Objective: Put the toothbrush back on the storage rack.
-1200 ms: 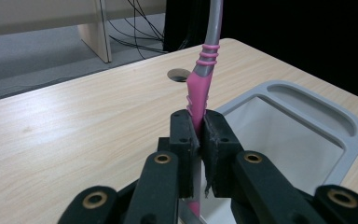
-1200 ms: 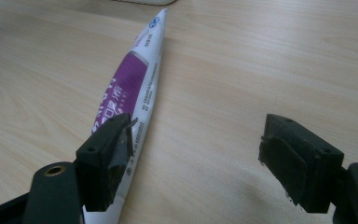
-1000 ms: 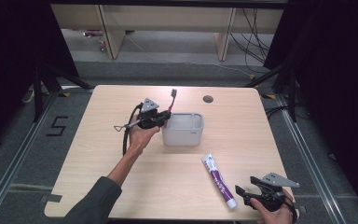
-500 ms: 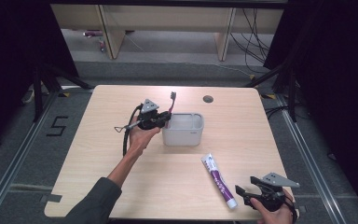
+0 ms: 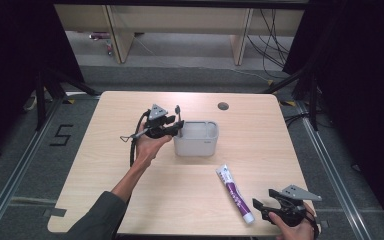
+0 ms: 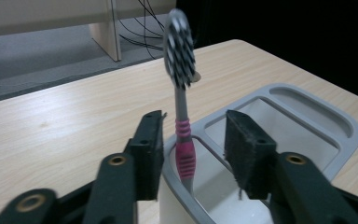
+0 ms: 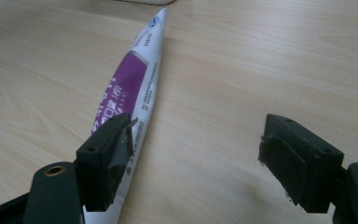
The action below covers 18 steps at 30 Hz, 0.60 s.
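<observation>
A round grommet hole [image 5: 223, 106] marks the wooden table [image 5: 105, 170].

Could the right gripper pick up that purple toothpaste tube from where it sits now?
Probably yes: the right gripper is open just beside the toothpaste tube, which lies flat on the bare table with nothing between them.

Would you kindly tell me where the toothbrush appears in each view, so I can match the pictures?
High view: the toothbrush stands upright at the left end of the grey holder, left of centre.
Left gripper view: toothbrush at centre, between the open left claw, apart from its pads.
Right gripper view: not in it.
Shared landmark: the grey holder.
</observation>
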{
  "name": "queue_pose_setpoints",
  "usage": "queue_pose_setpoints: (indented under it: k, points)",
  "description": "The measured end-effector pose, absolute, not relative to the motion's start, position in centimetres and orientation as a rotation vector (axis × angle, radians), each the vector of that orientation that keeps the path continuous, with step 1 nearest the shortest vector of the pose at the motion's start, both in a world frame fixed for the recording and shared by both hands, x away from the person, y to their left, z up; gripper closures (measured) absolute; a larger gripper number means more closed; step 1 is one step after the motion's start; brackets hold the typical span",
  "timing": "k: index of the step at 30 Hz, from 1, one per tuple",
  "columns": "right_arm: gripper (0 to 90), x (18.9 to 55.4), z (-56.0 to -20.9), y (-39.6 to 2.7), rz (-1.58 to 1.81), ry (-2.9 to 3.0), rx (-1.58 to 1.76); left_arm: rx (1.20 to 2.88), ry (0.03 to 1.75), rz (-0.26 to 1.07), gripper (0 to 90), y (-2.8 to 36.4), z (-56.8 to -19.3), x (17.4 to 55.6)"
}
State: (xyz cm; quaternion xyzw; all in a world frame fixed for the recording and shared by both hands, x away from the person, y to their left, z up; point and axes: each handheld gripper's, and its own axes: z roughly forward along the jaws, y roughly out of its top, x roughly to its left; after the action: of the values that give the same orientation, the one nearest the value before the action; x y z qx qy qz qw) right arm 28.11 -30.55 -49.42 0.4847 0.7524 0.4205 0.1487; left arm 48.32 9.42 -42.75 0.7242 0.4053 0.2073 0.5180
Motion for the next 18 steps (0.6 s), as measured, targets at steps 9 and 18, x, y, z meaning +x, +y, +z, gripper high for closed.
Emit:
queue_pose_setpoints:
  k: [9, 18]
  points:
    - [26.8, 28.1, -49.4, -30.5, 1.207, 2.162, 1.399, 1.764, 0.956, 0.499, 46.1, 9.8, -42.0, 46.9]
    - [26.7, 28.1, -49.3, -30.7, 1.182, 2.163, 1.391, 1.765, 0.988, 0.458, 45.7, 10.3, -41.2, 45.7]
